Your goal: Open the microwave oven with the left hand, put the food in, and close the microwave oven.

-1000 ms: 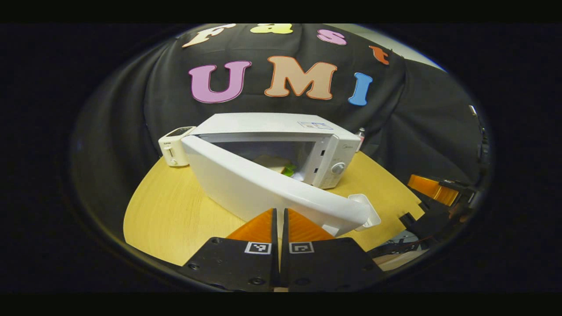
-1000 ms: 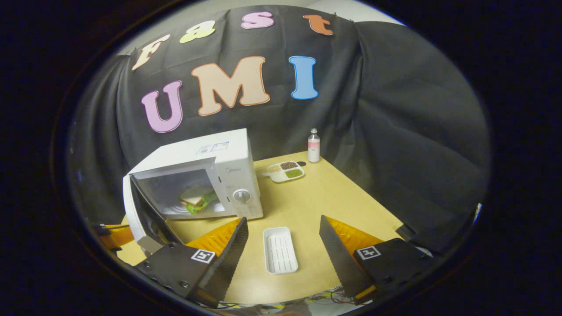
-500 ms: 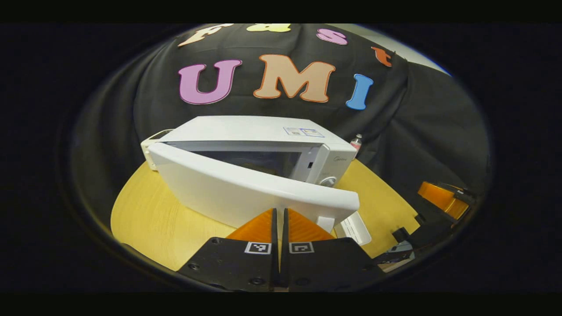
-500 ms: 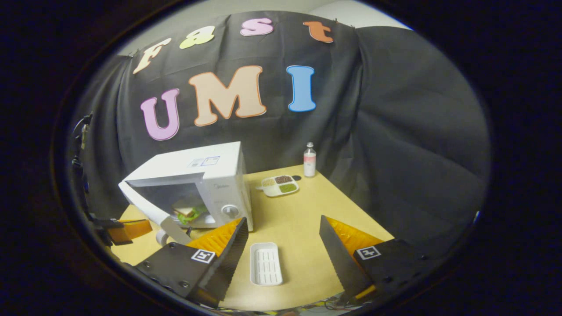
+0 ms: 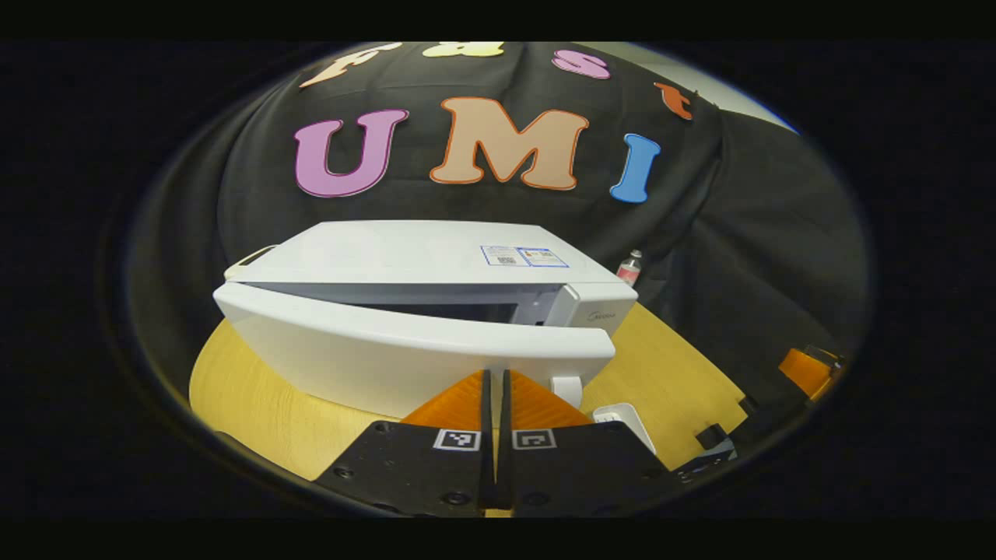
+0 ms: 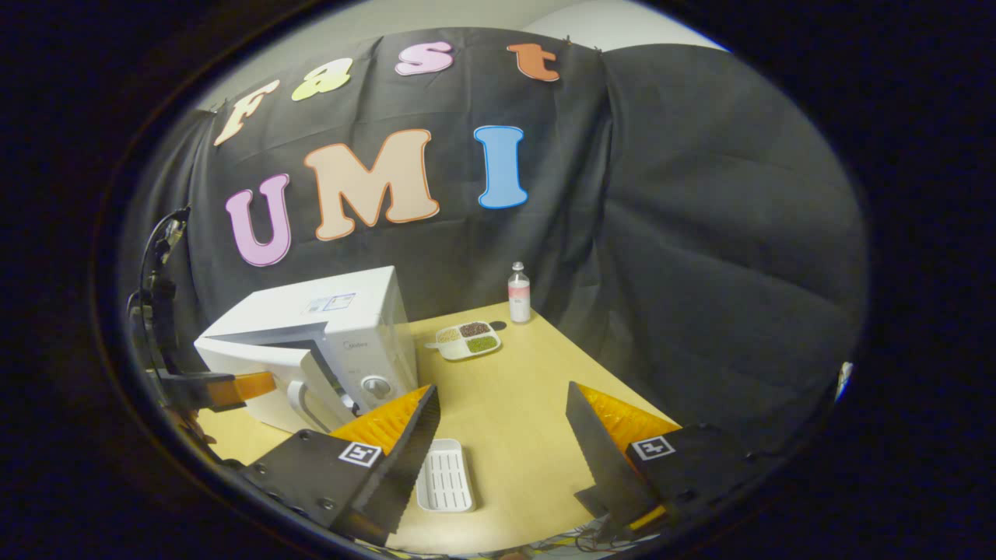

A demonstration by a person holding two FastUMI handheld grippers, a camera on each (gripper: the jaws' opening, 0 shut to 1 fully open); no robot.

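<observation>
White and boxy, the microwave oven (image 5: 420, 257) sits on the pale wooden surface (image 6: 513, 404) towards its left side, and its white door (image 5: 405, 358) stands only a little ajar, a dark slit showing along its top edge. The left tool (image 5: 496, 389) has its fingers pressed together with nothing between them, and its tips lie against the door's outer face near the curved white handle (image 6: 299, 397). From the right gripper view the left tool (image 6: 233, 386) comes in from the left, up against that door. The food inside is hidden behind the door. The right tool (image 6: 502, 412) hangs over the near part of the surface with its fingers spread wide and empty. Just below it lies a white ribbed rectangular tray (image 6: 445, 476). Farther back, near the cloth wall, sit a white divided dish of grains (image 6: 465, 340) and a small clear bottle (image 6: 518, 293).
</observation>
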